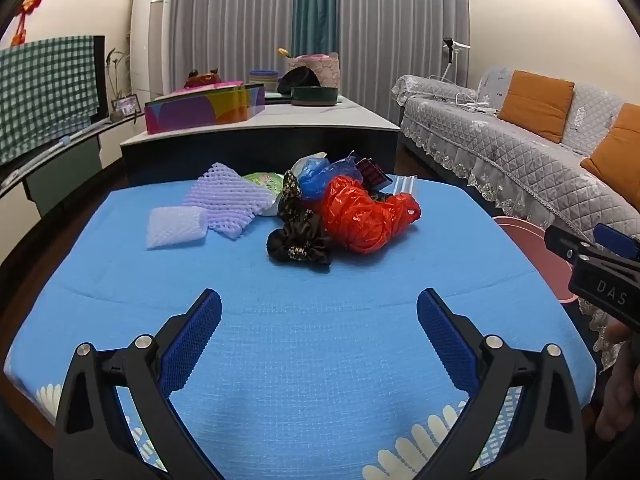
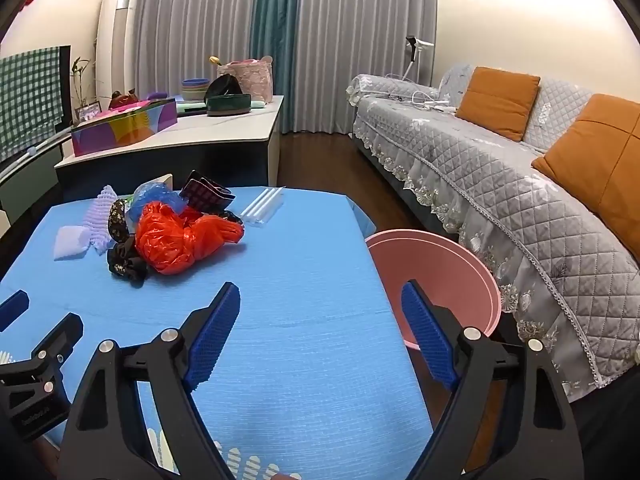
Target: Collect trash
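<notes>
A trash pile lies on the blue-clothed table (image 1: pixel 280 320): a red plastic bag (image 1: pixel 360 216), a blue plastic bag (image 1: pixel 324 174), a black floral scrunchie (image 1: pixel 298 240), purple foam netting (image 1: pixel 224 200), white foam netting (image 1: pixel 176 226), a green wrapper (image 1: pixel 264 182). The pile also shows in the right wrist view, with the red bag (image 2: pixel 176 236) and white straws (image 2: pixel 264 204). My left gripper (image 1: pixel 320 312) is open and empty, short of the pile. My right gripper (image 2: pixel 320 304) is open and empty, over the table's right edge beside a pink bin (image 2: pixel 452 276).
The pink bin (image 1: pixel 532 248) stands on the floor between the table and a grey quilted sofa (image 2: pixel 500 168) with orange cushions. A white coffee table (image 1: pixel 280 120) behind holds a colourful box (image 1: pixel 204 110) and bowls. A checkered cloth (image 1: pixel 44 88) hangs at left.
</notes>
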The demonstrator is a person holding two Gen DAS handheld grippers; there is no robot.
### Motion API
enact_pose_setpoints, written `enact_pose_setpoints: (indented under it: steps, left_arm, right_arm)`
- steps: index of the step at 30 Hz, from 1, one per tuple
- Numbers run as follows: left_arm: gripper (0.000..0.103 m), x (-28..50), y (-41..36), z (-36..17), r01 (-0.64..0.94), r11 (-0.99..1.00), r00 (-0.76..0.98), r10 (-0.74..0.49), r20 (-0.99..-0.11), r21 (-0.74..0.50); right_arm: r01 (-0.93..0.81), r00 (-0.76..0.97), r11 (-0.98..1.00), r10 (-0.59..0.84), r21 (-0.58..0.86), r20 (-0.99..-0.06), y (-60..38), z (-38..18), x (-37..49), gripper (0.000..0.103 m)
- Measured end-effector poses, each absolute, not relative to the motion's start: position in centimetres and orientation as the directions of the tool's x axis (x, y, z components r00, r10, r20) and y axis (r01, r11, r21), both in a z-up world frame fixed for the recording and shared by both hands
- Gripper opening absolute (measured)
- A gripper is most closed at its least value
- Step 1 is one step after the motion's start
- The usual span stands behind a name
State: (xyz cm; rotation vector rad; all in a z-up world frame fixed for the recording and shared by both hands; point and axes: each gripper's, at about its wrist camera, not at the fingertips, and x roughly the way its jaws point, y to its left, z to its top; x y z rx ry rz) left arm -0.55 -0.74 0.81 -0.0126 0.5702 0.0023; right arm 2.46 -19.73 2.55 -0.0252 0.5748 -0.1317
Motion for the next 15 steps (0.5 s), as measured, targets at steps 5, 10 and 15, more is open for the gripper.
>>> enact_pose_setpoints:
  steps: [5, 10, 15]
  left_arm:
    - [0.095, -0.52, -0.69, 0.68, -0.016, 1.000, 0.839, 0.005, -0.544, -0.015]
    - [0.095, -0.41, -0.71, 0.62, -0.012, 1.000, 0.837, 0.006, -0.547, -0.009]
    - [0.095, -0.37, -0.40, 0.42, -0.009, 1.000, 0.830, -0.002, -0.558, -0.017]
  right_arm:
    - [0.129, 0.835, 0.990, -0.135, -0.049, -0.534, -20.00, 2.52, 2.47, 0.082]
    - [0.120, 0.833, 0.992, -0.126, -0.046, -0.538, -19.71, 2.26, 2.62, 0.080]
    - [0.118, 0.828, 0.993, -0.112, -0.026, -0.549, -19.71, 2.14, 2.62, 0.080]
